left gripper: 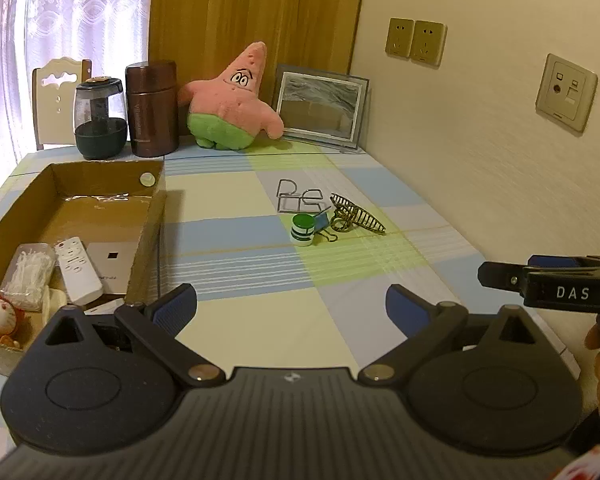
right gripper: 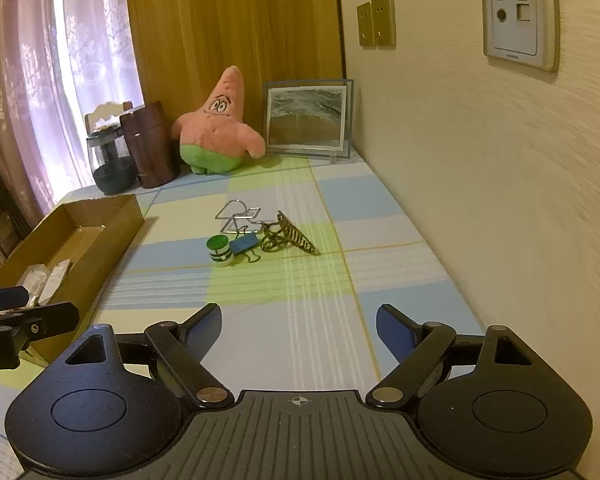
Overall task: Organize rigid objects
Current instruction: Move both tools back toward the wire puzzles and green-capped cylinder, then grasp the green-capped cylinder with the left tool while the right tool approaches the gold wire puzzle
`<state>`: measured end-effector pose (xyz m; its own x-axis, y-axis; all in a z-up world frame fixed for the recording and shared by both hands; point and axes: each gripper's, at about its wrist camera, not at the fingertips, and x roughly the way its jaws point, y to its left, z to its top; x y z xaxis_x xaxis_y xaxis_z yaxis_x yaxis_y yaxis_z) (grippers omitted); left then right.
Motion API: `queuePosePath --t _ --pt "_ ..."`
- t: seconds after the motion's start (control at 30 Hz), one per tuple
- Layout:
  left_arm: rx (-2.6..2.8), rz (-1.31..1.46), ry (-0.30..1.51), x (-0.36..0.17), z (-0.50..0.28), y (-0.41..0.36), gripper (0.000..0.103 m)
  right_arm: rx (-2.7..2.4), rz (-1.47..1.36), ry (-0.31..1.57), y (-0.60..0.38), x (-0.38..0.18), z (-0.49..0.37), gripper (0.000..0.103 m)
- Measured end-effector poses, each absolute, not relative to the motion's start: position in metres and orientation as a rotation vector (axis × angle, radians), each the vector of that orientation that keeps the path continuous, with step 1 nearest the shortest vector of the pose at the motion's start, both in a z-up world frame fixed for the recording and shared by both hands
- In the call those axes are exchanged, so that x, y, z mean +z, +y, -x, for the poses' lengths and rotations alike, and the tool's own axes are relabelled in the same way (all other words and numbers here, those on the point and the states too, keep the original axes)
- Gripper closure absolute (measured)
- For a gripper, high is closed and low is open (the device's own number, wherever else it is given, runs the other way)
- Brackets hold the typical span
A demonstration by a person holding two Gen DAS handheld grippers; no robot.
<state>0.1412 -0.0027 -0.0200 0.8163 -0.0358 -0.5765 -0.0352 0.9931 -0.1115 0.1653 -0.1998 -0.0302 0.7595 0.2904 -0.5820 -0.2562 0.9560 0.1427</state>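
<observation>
Nearest, two black two-finger grippers with blue pads, both held over the checked blue, green and cream tablecloth (left gripper: 260, 280): left gripper (left gripper: 291, 305) spread wide with only cloth between its fingers, right gripper (right gripper: 299, 322) also parted with nothing between its pads, gripping nothing. Beside the left gripper, at the left edge, one open brown cardboard box (left gripper: 148, 216) holding one white remote control (left gripper: 78, 270), one clear plastic case of white picks (left gripper: 28, 276), one flat white card with a small black square (left gripper: 112, 258) and one small red-and-white cat figurine (left gripper: 0, 314) in its near corner; one round white sticker (left gripper: 147, 178) on the inner far wall. Further out, mid-table and well apart from both grippers, a small cluster of four loose things lying close together: one short green-and-white striped cylinder with a green top (right gripper: 220, 252), just beside it one blue binder clip with wire handles (right gripper: 245, 245), one dark bronze wire hair claw (right gripper: 288, 236) to the right, and one bent silver wire stand (right gripper: 240, 216) just behind. At the far end of the table, in a row against the wooden panel: one dark humidifier with a clear upper tank (left gripper: 99, 118), one tall brown metal flask (left gripper: 152, 108), one pink star-shaped plush toy in green shorts (left gripper: 232, 100) and one framed grey-and-sand picture (left gripper: 320, 106) leaning in the corner. Behind the table, one white chair back (left gripper: 60, 92) before pale lace curtains (left gripper: 60, 12). On the cream wall to the right, two beige power sockets (left gripper: 416, 40) side by side, plus one white data socket plate (left gripper: 566, 90).
</observation>
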Motion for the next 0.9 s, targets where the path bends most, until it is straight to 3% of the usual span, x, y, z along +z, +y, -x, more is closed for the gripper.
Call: queuePosePath --t 0.9 --pt "-0.002 0.118 0.637 -0.035 -0.210 -0.002 0.004 0.362 0.006 0.638 -0.191 -0.052 -0.231 0.021"
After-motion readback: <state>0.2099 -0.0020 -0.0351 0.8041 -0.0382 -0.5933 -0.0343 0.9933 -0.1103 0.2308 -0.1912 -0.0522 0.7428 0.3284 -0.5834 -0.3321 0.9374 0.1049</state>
